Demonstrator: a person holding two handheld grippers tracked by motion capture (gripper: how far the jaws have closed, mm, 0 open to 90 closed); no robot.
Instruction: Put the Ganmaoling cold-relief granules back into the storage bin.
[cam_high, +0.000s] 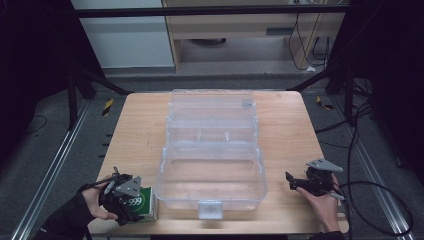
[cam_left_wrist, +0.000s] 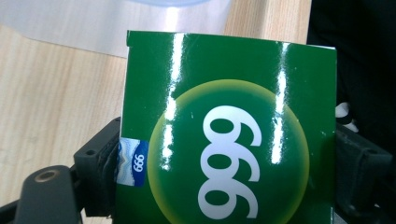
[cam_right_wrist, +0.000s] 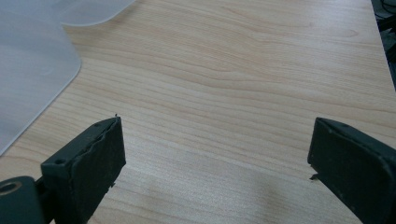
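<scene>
Here we log left gripper (cam_high: 131, 202) jaws clamped on green box (cam_left_wrist: 229, 135); right gripper (cam_right_wrist: 215, 163) jaws wide apart over worktop (cam_right_wrist: 243, 70), beside clear case (cam_high: 212, 150).

Right gripper (cam_right_wrist: 217, 163): jaws spread wide apart — nothing between them.
Jaw pads: black, with worn edges.
Table (cam_right_wrist: 243, 84): pale wood grain, bare under and ahead of the jaws.
Clear plastic container (cam_right_wrist: 32, 70): upper left — rounded corner resting on the table, well apart from the jaws.
</scene>
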